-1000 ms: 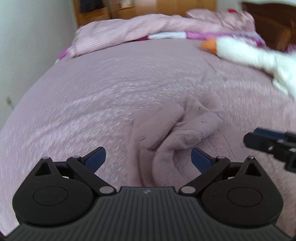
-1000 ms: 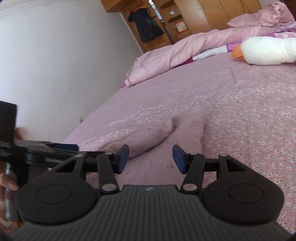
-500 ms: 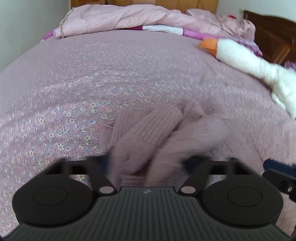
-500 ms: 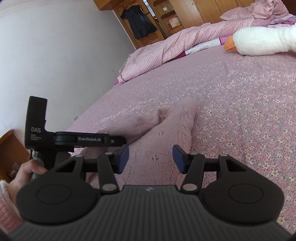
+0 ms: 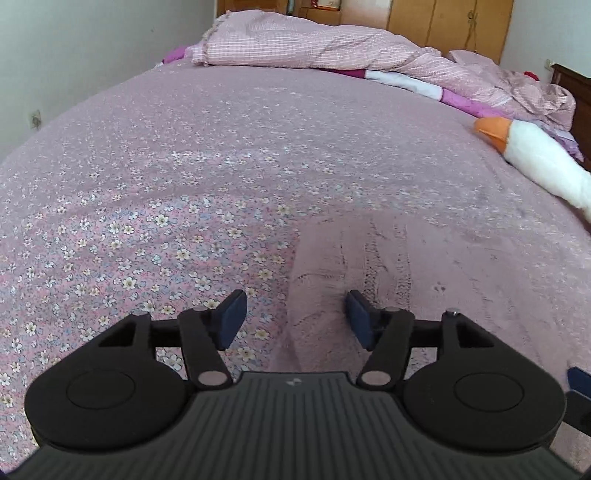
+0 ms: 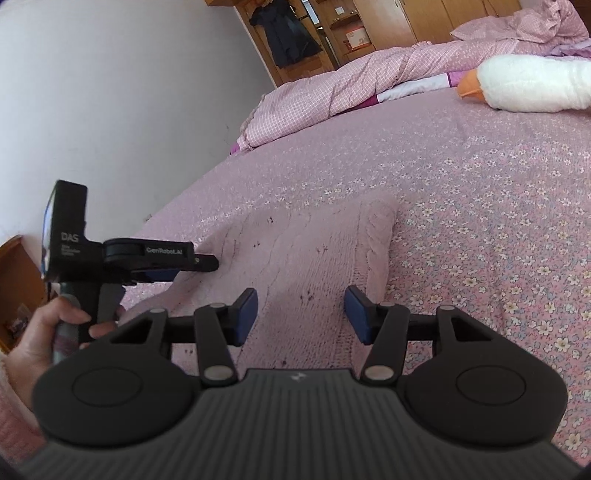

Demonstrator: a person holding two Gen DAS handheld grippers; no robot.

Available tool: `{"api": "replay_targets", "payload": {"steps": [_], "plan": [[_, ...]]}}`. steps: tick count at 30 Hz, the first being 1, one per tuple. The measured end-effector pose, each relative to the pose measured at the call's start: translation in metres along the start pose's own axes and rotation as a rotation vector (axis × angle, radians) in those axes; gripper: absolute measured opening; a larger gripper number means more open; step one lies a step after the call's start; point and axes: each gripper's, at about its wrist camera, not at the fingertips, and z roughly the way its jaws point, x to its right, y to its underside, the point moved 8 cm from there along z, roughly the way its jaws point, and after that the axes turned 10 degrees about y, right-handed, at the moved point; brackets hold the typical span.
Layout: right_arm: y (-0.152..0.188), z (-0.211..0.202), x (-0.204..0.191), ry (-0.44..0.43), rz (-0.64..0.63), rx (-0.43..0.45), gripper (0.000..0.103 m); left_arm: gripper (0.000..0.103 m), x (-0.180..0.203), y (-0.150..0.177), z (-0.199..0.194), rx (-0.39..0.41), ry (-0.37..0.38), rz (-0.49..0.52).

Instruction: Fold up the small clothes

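Left wrist view: the left gripper (image 5: 293, 317) fills the bottom of the frame, its blue-padded fingers (image 5: 231, 317) spread apart with nothing between them; the right-hand pad lies over the near edge of a pink knitted garment (image 5: 369, 266), the left-hand pad over the flowered bedspread (image 5: 147, 206). The garment lies flat on the bed at lower centre-right of the frame, its left edge running up between the two pads. A blue tip of the other gripper shows at the lower right edge. Farther up, at the right edge, a white plush goose (image 5: 543, 158) with an orange beak rests on the bedspread, and a checked pink quilt (image 5: 314, 48) is heaped across the top, with wooden wardrobes (image 5: 443, 26) behind it. Right wrist view: the right gripper (image 6: 299, 314) is likewise spread wide and empty, poised over the middle of the knitted garment (image 6: 314, 243), which lies spread flat at centre frame. At left, a hand (image 6: 44, 332) in a pink sleeve grips the handle of the left gripper (image 6: 184, 264), whose tips sit at the garment's left edge. Beyond lie the bedspread (image 6: 480, 184), the goose (image 6: 535, 88) at upper right, the quilt (image 6: 332, 96), and a dark coat (image 6: 288, 33) hanging at the top.
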Motion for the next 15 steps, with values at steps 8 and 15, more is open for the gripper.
{"api": "replay_targets", "payload": {"steps": [8, 15], "plan": [[-0.008, -0.015, 0.012, 0.022, 0.052, 0.053, 0.056, 0.079, 0.018, 0.016, -0.053, 0.000, 0.101, 0.007], [0.002, -0.011, 0.028, 0.098, 0.100, 0.014, 0.056, 0.077, 0.036, 0.042, -0.063, -0.061, 0.177, 0.008]]}}
